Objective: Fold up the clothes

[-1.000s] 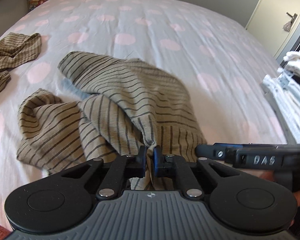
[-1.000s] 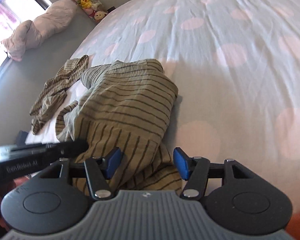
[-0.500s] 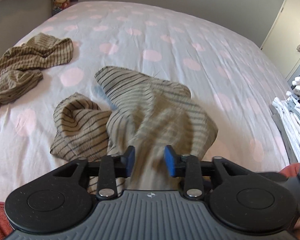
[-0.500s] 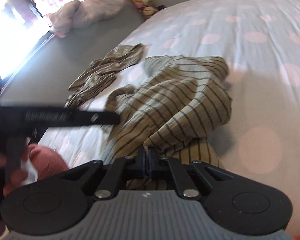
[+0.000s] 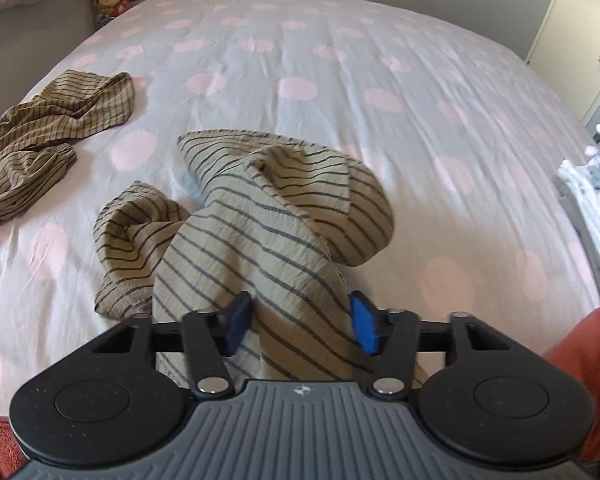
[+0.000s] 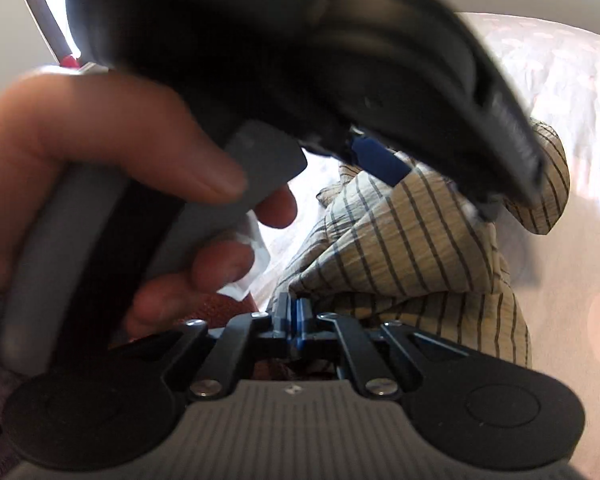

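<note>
Fingers (image 6: 148, 152) of the person's hand wrap the left gripper's grey handle; the left gripper (image 5: 300, 322) gapes over the crumpled striped garment (image 5: 260, 232) on the dotted bedsheet (image 5: 340, 60). Right gripper (image 6: 294, 320) pinches the soft, creased cloth's edge.

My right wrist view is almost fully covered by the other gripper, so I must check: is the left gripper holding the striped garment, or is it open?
Observer: It is open. In the left wrist view the left gripper has its jaws wide apart. The striped garment passes between them and is not pinched.
Operator: Is there other clothing on the bed?
Observer: Yes. A second striped garment lies crumpled at the left side of the bed, apart from the first.
Operator: And on the right side?
Observer: A pile of white clothes sits at the right edge of that view.
</note>
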The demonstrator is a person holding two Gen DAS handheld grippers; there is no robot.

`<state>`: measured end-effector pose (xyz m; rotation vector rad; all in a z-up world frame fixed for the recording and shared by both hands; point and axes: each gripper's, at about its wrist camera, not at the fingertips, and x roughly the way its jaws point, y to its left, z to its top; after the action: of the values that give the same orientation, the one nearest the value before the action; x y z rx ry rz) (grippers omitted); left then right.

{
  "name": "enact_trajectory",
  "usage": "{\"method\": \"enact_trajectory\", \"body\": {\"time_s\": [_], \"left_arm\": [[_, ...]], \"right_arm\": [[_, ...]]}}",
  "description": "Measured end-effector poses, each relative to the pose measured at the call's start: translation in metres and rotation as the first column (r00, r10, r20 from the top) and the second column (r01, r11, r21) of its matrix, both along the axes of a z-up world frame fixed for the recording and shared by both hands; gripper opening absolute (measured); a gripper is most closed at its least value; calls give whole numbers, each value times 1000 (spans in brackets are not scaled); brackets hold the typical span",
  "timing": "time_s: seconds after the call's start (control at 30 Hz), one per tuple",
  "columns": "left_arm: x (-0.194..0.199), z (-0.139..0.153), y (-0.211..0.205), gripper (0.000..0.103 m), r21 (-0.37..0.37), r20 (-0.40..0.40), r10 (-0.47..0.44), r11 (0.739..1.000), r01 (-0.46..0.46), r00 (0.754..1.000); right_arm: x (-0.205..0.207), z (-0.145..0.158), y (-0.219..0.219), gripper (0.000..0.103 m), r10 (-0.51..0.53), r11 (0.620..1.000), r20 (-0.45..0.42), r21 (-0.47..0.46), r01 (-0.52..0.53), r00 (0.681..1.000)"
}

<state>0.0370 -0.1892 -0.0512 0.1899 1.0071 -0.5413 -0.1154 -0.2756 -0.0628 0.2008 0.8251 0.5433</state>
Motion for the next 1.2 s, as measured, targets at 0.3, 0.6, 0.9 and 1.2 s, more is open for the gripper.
{"method": "enact_trajectory", "body": {"time_s": [0.3, 0.6, 0.9, 1.2], "left_arm": [[9, -5, 33, 5, 43, 4, 63, 997, -63, 998], [21, 6, 93, 4, 54, 15, 169, 984, -170, 985], [29, -7, 137, 4, 15, -45, 256, 967, -255, 966], [45, -37, 130, 4, 46, -120, 245, 970, -241, 962]], "right_arm": [[-1, 2, -25, 11, -38, 999, -17, 20, 38, 999], [21, 27, -86, 30, -144, 986, 46, -81, 148, 988], [108, 15, -107, 46, -134, 969, 29, -206, 137, 991], [197, -25, -65, 53, -123, 989, -94, -95, 114, 988]]}}
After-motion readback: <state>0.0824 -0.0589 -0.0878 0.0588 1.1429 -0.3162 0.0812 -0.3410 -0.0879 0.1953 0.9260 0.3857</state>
